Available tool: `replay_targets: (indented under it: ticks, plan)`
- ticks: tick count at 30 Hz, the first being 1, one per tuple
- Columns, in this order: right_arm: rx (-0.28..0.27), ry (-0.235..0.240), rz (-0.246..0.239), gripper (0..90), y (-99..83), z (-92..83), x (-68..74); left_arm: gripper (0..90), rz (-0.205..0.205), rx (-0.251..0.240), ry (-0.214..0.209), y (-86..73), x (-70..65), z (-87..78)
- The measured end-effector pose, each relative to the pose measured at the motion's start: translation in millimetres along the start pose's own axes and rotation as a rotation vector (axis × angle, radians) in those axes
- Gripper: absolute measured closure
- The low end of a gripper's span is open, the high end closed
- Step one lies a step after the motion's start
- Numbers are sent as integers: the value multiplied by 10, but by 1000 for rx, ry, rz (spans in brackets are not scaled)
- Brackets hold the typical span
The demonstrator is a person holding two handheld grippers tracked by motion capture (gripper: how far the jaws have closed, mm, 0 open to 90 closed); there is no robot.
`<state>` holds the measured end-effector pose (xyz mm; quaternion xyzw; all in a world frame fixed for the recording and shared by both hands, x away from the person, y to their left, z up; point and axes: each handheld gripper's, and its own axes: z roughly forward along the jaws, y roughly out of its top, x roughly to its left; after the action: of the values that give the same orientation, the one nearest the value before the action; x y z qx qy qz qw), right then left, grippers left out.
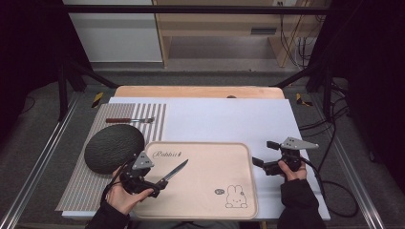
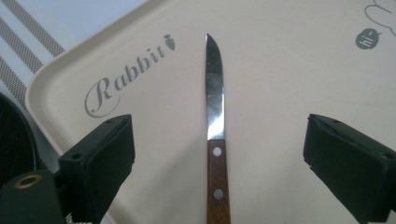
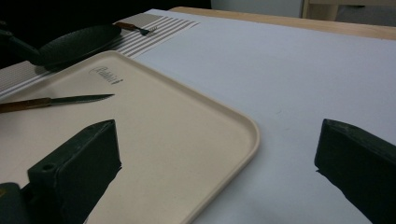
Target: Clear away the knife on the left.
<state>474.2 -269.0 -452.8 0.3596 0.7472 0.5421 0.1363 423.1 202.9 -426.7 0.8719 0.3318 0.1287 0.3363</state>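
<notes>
A white sheet covers the surface, with a striped mat at its left and a beige tray near the person. The knife lies flat on the tray, blade pointing away from the left tool. Its wooden handle sits midway between that tool's jaws, which stand wide apart with clear gaps on both sides, touching nothing. The right tool hangs past the tray's right edge, well apart from the knife, jaws wide and empty. A dark round plate and a fork rest on the mat.
</notes>
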Motion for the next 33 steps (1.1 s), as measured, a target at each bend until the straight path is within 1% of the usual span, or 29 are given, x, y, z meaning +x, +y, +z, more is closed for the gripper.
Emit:
replay_targets:
  ticks: [4,7,10,12,14,16,19,21,24,26,28,30,33]
  plan:
    - [1,0,1,3,-1,2,0,60,4,19,5,25,6,37]
    - [2,0,1,3,-1,2,-1,56,-5,26,-4,41,18,80]
    - [0,-1,1,3,0,-1,-2,49,8,37,-1,75,3,127]
    - [2,-1,1,3,-1,0,-2,49,9,43,-16,104,-6,156]
    - [3,-1,1,3,-1,2,-2,51,10,38,-31,129,-11,182]
    - [1,-1,0,3,-1,-1,-2,65,10,44,-52,149,-14,217]
    - [1,-1,2,4,1,-3,-2,125,11,43,-71,161,-14,253]
    - [2,0,0,3,-1,0,-3,197,11,35,-87,170,-16,268]
    - [2,-1,0,3,-1,1,-2,269,17,28,-76,181,-26,292]
    - [2,-1,0,3,-1,0,-2,340,19,32,-81,184,-30,311]
    - [2,-1,0,3,-1,1,-2,388,20,35,-85,183,-39,329]
    - [2,-1,0,3,-1,1,-2,489,19,38,-98,179,-45,341]
    - [2,-1,0,3,-1,1,-2,570,18,36,-99,169,-56,352]
